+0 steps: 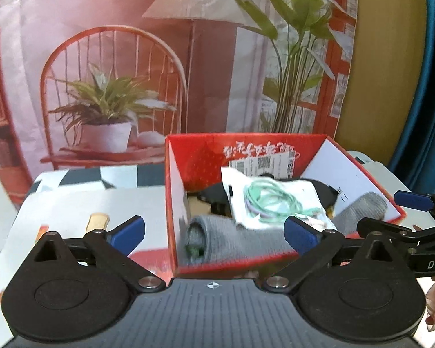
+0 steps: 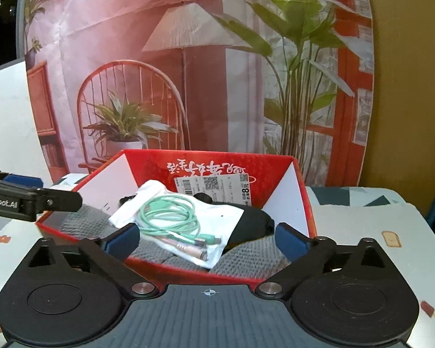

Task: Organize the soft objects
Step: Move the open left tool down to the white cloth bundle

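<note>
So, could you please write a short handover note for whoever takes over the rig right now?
Left gripper: open, nothing between its pads, in front of the red box.
Right gripper: open, empty, also at the box's near edge.
In the box: grey knitted cloth at the bottom, a black soft item on it, and a clear bag with a green cable on top.
Done: these items are in the box.
Left: nothing soft is visible outside the box; check the table beyond these views.
</note>
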The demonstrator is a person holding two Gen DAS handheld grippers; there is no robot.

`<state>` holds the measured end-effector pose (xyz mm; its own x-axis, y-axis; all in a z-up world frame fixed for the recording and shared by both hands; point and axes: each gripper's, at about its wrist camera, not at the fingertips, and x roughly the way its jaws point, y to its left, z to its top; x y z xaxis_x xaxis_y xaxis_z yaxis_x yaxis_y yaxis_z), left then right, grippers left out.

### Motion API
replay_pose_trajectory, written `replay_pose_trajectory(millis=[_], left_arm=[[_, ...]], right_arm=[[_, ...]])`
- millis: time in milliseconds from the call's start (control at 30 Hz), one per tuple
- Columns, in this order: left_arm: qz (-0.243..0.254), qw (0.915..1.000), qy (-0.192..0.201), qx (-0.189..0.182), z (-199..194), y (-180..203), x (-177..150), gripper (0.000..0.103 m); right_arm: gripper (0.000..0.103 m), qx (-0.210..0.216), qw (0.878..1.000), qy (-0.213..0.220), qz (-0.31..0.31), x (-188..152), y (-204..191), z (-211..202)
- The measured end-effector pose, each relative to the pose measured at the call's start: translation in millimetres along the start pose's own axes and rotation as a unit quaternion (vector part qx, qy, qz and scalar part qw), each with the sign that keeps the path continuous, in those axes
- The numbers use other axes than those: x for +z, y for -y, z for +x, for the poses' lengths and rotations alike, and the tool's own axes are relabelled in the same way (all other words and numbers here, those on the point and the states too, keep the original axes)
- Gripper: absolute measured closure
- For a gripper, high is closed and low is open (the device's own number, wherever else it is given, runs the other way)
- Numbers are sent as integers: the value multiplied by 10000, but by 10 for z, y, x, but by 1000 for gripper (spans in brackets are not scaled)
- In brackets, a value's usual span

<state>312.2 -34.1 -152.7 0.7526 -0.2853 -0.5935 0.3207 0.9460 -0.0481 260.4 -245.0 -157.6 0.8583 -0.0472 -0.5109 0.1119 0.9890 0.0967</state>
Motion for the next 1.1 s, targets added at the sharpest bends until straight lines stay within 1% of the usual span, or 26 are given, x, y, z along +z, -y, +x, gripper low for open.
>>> replay_pose_trajectory(millis=[167, 300, 467, 567, 633, 833, 933, 1000, 1067, 1100], left_arm=[[-88, 9999, -143, -6, -183, -5, -204, 0], [-95, 9994, -330, -71, -306, -3, -492, 0], [-153, 9976, -674, -55, -367, -33, -910, 0], [-358, 9957, -844, -94, -387, -74, -1099, 0], [-487, 9951, -831, -207, -419, -91, -1179, 0], [-528, 9952, -795, -194, -476, -38, -1323, 1], [-571, 9941, -904, -209, -476, -18, -1407, 8], [-620, 9923, -1044, -248, -452, -34, -1451, 17], [-678, 9905, -1164, -290, -423, -55, -1479, 22], [-701, 9896, -1216, -328, -408, -64, -1489, 22]], right_arm=[[0, 8, 9999, -42, 119, -129, -8, -193], [1, 25, 9997, -172, 198, -325, 7, -348], [0, -20, 9985, -511, 191, -668, 47, -464], [1, -105, 9966, -766, 267, -870, 65, -518], [1, -99, 9955, -875, 350, -987, 70, -571], [1, -167, 9932, -1027, 529, -1241, 93, -691], [5, -217, 9928, -1055, 520, -1327, 121, -721], [15, -245, 9920, -1100, 568, -1369, 150, -722], [21, -225, 9909, -1154, 659, -1387, 183, -707], [24, -210, 9906, -1163, 684, -1389, 192, -702]])
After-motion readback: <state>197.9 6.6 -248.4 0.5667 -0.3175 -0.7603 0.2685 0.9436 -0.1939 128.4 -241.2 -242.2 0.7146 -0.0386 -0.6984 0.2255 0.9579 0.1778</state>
